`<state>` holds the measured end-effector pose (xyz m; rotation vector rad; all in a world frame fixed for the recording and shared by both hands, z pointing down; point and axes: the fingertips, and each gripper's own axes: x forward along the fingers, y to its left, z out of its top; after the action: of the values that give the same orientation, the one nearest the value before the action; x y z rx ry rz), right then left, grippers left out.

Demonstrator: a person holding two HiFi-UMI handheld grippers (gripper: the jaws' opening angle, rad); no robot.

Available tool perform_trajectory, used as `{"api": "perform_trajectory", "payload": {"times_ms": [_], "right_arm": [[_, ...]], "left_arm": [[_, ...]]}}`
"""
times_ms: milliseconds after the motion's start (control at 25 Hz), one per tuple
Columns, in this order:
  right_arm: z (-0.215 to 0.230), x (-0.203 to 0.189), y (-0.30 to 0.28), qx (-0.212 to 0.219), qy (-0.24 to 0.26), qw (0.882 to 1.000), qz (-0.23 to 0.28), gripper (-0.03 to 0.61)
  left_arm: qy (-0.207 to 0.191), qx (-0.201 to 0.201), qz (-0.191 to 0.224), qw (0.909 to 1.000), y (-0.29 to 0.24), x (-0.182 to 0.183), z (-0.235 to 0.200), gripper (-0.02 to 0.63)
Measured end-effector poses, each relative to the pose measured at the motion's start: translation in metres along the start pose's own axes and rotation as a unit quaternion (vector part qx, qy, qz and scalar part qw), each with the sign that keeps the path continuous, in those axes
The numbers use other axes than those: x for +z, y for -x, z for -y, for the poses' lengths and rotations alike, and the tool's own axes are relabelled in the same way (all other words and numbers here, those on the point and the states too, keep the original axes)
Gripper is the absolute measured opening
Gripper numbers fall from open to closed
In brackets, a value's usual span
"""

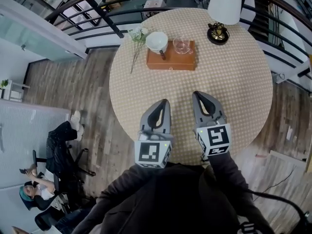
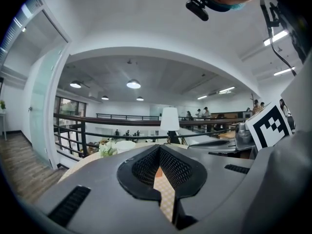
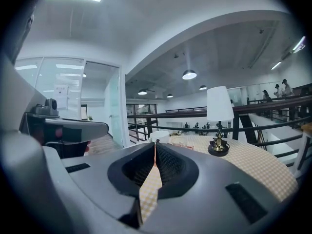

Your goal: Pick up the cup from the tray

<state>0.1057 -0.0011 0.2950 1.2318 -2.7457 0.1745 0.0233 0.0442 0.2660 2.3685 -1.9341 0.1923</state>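
Logged clear glass cup [image 1: 181, 45] upright on the right half of flat brown rectangular tray [image 1: 170, 61], well ahead of both tools, at the far side of the table. Logged wide white ceramic cup [image 1: 157, 41] just beside it on the left half, with a dark handle-like piece at its near side; cannot tell from the task wording which vessel is meant. Found left gripper [image 1: 162, 104] and right gripper [image 1: 201, 95] side by side over the near part of round table with beige checked cloth [image 1: 243, 91], both clenched tip to tip, nothing gripped. Judged step: approach. Recommend taking the glass with the right gripper, almost straight ahead of it. Spread jaws early, not at the rim. Come in low and level, straddle one wall, close gently: thin glass, probably slippery. Keep clear of white-shaded lamp on brass base [image 1: 225, 4] ahead-right, and sprig of white flowers [image 1: 137, 35] ahead-left of the left gripper. Lift straight up to avoid dragging the tray.
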Motion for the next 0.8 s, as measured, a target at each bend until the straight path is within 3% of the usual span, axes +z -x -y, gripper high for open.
{"api": "perform_trajectory", "payload": {"times_ms": [360, 480, 640, 800], "right_arm": [[0.025, -0.016, -0.076, -0.003, 0.003, 0.999, -0.043, 0.008], [0.037, -0.021, -0.107, -0.003, 0.004, 0.999, -0.046, 0.009], [0.050, -0.035, -0.132, -0.012, 0.000, 0.997, -0.075, 0.009], [0.064, -0.042, -0.156, -0.016, -0.003, 0.997, -0.074, 0.011]], "left_arm": [[0.040, -0.019, -0.035, 0.9984, -0.069, -0.026, -0.048, 0.006], [0.057, -0.023, -0.028, 0.9977, -0.095, -0.029, -0.062, 0.005], [0.058, -0.035, -0.041, 0.9969, -0.114, -0.047, -0.073, 0.005], [0.087, -0.036, -0.050, 0.9943, -0.134, -0.062, -0.079, 0.005]]}}
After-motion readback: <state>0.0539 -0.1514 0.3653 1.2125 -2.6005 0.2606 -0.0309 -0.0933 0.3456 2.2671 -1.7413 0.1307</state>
